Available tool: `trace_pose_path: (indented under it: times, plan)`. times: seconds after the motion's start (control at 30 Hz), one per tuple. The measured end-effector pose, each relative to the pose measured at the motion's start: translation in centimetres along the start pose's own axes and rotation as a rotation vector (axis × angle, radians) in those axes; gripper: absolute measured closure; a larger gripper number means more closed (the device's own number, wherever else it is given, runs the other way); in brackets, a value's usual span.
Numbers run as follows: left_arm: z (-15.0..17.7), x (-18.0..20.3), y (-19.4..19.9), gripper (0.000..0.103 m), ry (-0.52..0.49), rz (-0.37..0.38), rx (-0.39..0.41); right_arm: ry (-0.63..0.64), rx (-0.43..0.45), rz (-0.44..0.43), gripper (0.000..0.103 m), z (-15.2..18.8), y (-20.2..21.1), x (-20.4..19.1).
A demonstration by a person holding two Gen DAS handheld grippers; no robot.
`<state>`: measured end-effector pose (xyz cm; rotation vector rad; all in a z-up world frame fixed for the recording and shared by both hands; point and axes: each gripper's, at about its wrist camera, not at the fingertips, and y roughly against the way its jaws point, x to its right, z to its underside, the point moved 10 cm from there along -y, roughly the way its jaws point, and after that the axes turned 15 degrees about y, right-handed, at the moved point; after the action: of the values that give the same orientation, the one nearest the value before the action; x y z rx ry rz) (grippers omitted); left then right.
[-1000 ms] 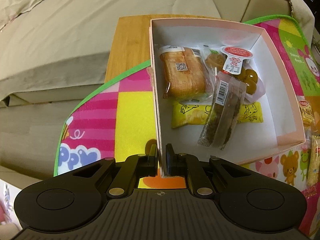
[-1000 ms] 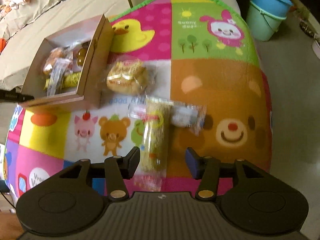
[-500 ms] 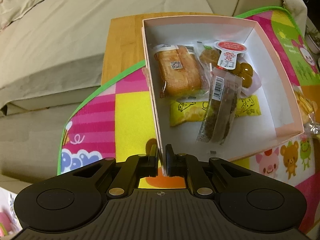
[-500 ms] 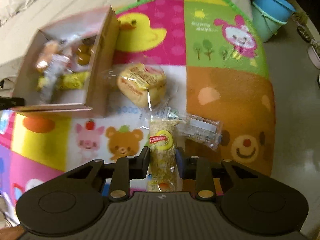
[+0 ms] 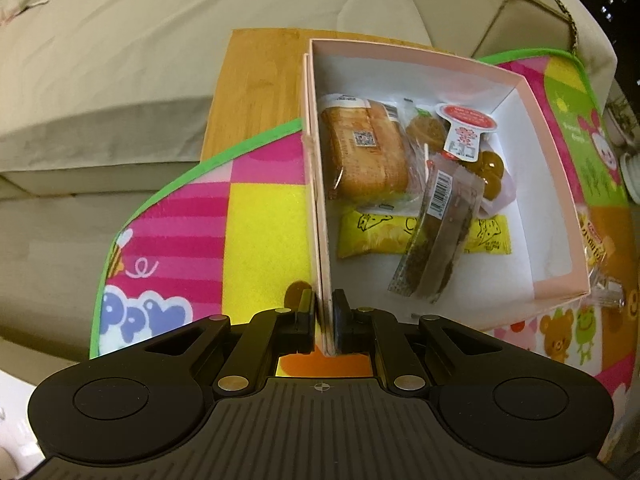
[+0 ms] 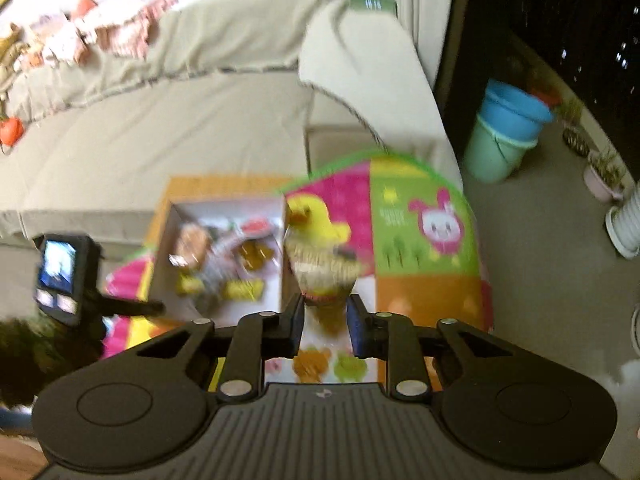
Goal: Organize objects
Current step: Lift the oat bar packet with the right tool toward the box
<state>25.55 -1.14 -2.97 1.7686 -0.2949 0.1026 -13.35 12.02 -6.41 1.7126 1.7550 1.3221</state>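
1. Big change on the right: the right gripper, which a moment ago sat low over the play mat with jaws wide around a long clear-wrapped yellow snack bar, has clamped shut on that bar and swung up high, so the sofa and room now fill its view. On the left, almost nothing shifts.
2. The left gripper is pinched on the near wall of the pale pink cardboard box, steadying it on the colourful cartoon play mat that covers the bamboo-coloured wooden desk.
3. The step in hand, I'd judge, is the carry: bar picked, lifted clear, now heading for the box.
4. The bar's long axis runs straight out along the right gripper's fingers, its far end pointing away and downward toward the mat beside the box's right wall. The grip is on the bar's near part; the view is motion-blurred, so I can't read its label.
5. Inside the box lie a wrapped golden cake slice, a flat yellow cheese-print packet and a dark seeded bar in clear wrap, among others.
6. The next move calls for carrying leftward over the rim and tipping the bar flatter, since free floor shows mainly along the box's near and right side.
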Motion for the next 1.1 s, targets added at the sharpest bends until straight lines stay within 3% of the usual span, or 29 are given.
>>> trace_pose_path:
  times: [0.17,0.37,0.43,0.5,0.57,0.87,1.1]
  plan:
    - [0.0,0.1,0.0,0.091,-0.036,0.025,-0.004,-0.050,0.019,-0.039,0.090,-2.3,1.1,-1.4]
    - [0.1,-0.2,0.0,0.091,-0.044,0.041,0.000,-0.092,-0.010,0.016,0.090,-1.2,1.3,-0.5]
    - [0.1,-0.2,0.0,0.091,-0.047,0.036,0.003,-0.105,-0.030,0.030,0.084,-0.2,0.9,-0.3]
    - [0.1,-0.2,0.0,0.091,-0.060,0.032,0.006,-0.107,-0.057,0.022,0.067,0.9,-0.4,-0.4]
    - [0.2,0.0,0.1,0.091,-0.074,0.031,0.009,-0.102,-0.088,0.005,0.060,2.1,-2.1,-0.8]
    - [0.2,-0.1,0.1,0.093,-0.035,0.005,-0.008,-0.074,-0.285,-0.095,0.060,7.8,-16.4,-3.2]
    - [0.3,0.0,-0.2,0.093,-0.031,-0.026,-0.006,-0.024,-0.325,-0.163,0.063,9.5,-23.5,-4.6]
